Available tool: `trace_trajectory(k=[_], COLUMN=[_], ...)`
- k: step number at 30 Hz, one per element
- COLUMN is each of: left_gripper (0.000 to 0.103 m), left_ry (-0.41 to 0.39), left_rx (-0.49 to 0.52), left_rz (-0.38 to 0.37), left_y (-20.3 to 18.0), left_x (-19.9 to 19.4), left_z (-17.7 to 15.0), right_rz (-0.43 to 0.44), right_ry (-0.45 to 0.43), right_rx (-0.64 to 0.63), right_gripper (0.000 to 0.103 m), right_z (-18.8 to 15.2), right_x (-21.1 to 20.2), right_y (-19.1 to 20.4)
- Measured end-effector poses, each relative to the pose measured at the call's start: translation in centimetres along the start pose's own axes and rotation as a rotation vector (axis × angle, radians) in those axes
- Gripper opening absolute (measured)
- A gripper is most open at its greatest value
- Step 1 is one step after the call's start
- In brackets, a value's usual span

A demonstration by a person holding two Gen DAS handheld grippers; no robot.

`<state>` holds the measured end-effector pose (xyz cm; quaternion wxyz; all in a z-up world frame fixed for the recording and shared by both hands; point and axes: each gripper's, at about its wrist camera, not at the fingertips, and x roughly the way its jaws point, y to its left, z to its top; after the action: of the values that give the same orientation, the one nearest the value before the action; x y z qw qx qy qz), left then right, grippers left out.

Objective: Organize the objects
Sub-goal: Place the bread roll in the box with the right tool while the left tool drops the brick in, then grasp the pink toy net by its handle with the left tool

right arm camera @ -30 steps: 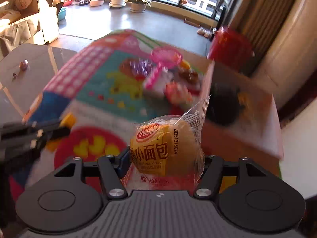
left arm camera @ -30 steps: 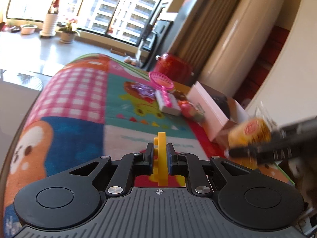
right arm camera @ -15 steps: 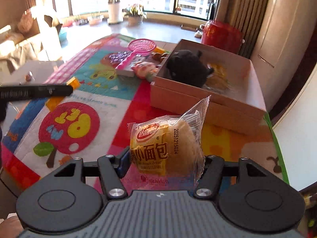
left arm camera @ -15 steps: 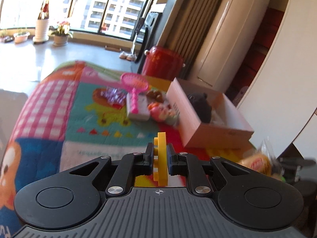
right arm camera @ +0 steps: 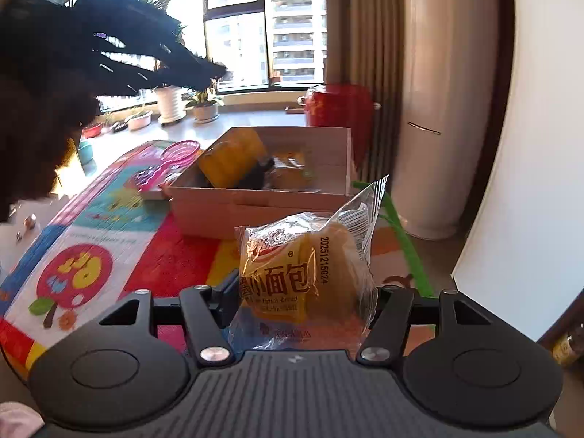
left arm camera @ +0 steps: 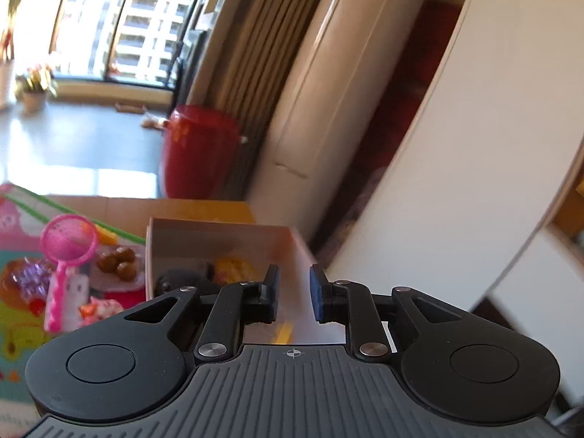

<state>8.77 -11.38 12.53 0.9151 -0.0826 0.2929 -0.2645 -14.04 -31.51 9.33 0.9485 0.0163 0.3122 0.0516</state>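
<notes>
Ahead of both tongs sits the open cardboard box (right arm camera: 255, 200), already holding a dark plush and snacks. The right tongs (right arm camera: 303, 303) grip a wrapped bread bun (right arm camera: 303, 273) by its sides; it looks light, soft and crushable, its film slippery. The left tongs (left arm camera: 294, 294) are opening above the box, nothing between them.

One cardboard box (right arm camera: 255, 204); one wrapped bread (right arm camera: 306, 277); one pink strainer (left arm camera: 67, 255); one red pot (right arm camera: 339, 109).

Bread packet (right arm camera: 306, 277) wrapper: large Chinese characters "小面包", small "French bread" beneath, printed code "20251215G24" along side. Brand logo blurred, unreadable.
</notes>
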Motion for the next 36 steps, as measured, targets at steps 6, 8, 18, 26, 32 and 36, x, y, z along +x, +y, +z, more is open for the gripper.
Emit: trace_trajectory(k=[6,8,18,26,32,36], left_gripper=[0.021,0.021,0.021,0.021,0.021,0.021], left_ry=[-0.069,-0.054,0.079,0.086,0.103,0.107], left_rx=[0.012,0.045,0.036,-0.062,-0.105,-0.097], left_rz=[0.063,0.106,0.270,0.275,0.288,0.300], left_y=[3.2,4.4,10.2,13.2,13.8,13.9], left_x=[-2.0,-3.2,-6.3,-6.4,-4.4,-3.7], left_z=[-3.0,-4.5,-10.4,-10.5,-9.9,-9.5], right_rz=[0.016,0.059,0.063,-0.036,-0.042,-0.022], right_ry=[-0.033,-0.044,-0.063,-0.059,-0.034,0.018], right_rx=[0.021,0.032,0.077,-0.084,-0.137,-0.128], right_gripper=[0.061,0.061,0.097,0.103,0.103,0.103], right_z=[1.2,2.9,13.4,7.1,2.4,1.0], right_x=[-0.2,0.3,7.9,7.6,7.1,8.6], right_y=[-0.9,-1.1,-0.3,3.2,5.0,5.8])
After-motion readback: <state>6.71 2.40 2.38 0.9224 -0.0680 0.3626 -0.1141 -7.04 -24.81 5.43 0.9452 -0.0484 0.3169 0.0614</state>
